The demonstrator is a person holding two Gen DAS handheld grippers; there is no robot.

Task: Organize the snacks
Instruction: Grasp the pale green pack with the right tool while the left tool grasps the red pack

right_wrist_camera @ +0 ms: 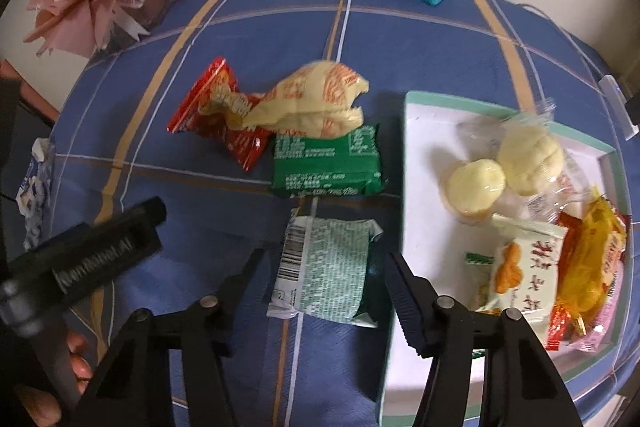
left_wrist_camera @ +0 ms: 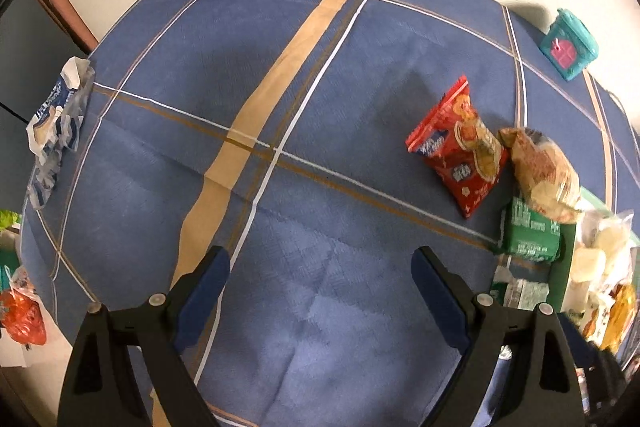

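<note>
Left wrist view: the left gripper hangs wide and empty over blue cloth; the red packet lies at two o'clock.

Right wrist view: the right gripper brackets the pale-green packet, jaws half-closed, apparently not yet touching. It lies just left of the white tray. Likely light, crinkly, slippery; pinch across its middle.

The right claw straddles a pale green packet beside the white tray.

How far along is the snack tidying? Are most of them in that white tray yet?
Partly done. Several snacks already lie in the white tray. The right gripper has its fingers either side of a pale green packet, not visibly pressing. Left on the cloth: the dark green packet, the red packet and the cream bread packet. The left gripper is empty.
</note>
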